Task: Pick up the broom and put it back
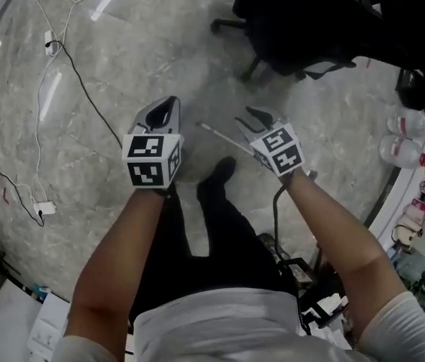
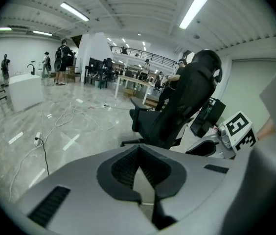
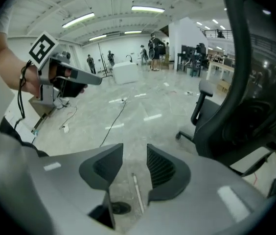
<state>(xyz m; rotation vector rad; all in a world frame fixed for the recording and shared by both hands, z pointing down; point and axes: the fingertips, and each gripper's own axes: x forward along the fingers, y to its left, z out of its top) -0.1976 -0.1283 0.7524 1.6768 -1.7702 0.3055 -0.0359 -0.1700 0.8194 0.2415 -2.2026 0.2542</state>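
Far left, a white plug [image 1: 45, 209] and its cables lie on the floor [image 1: 122, 36]. Your left gripper [image 1: 169, 105] has its fingers pinched together at the tips, nothing between them. The broom handle [image 1: 224, 136], a thin pale rod, lies flat on the floor between your grippers and runs under the right one. Your right gripper [image 1: 252, 119] has its fingers wide apart. The rod shows through the gap, and neither pad touches it. Black office chair [image 1: 310, 29] upper right.

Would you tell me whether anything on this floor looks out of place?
Yes: a thin pale stick, likely the broom's handle, lies flat on the floor by the right tool. Loose cables also trail across the floor.
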